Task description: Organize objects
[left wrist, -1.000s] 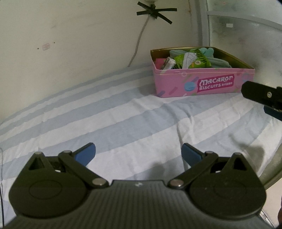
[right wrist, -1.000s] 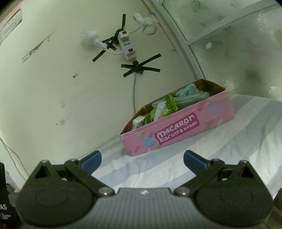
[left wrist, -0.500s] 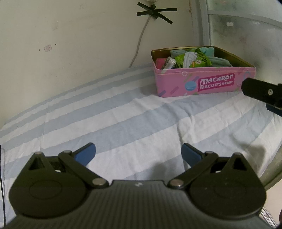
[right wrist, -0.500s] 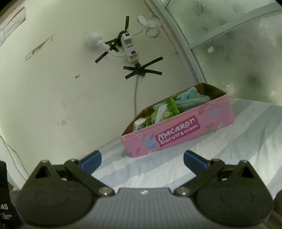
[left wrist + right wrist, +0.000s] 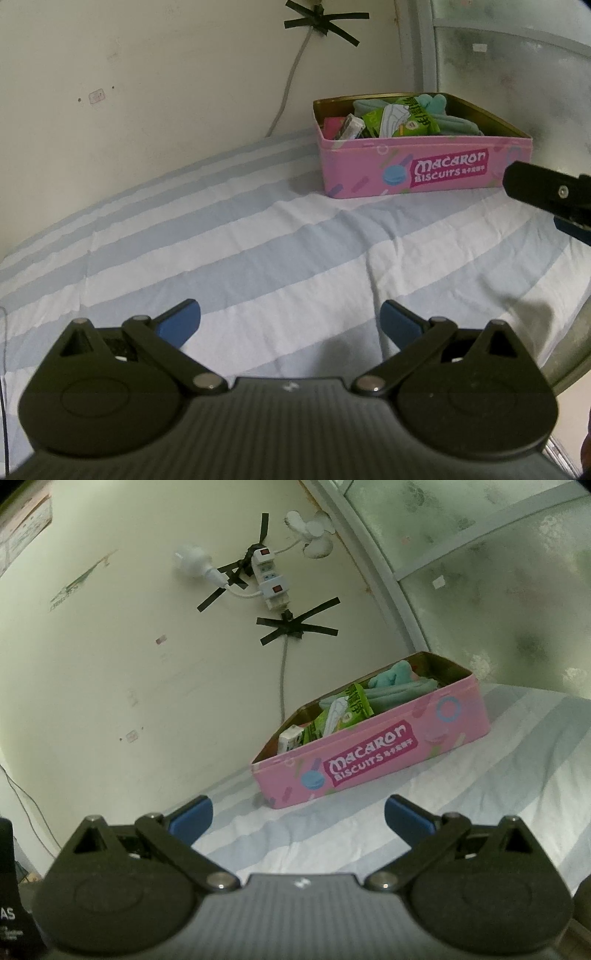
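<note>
A pink "Macaron Biscuits" tin stands at the far right of the striped bed, by the wall. It holds green snack packets, a small white box and teal cloth. The tin also shows in the right wrist view. My left gripper is open and empty, low over the sheet, well short of the tin. My right gripper is open and empty, just in front of the tin. One of its fingers shows at the right edge of the left wrist view.
The blue-and-white striped sheet covers the bed. A cream wall stands behind, with a taped power strip and a cable running down. A frosted window is at the right. A dark object stands at the left edge.
Both grippers have drifted slightly, so the tin sits a little more to the right in each view. Both stay open and empty.
</note>
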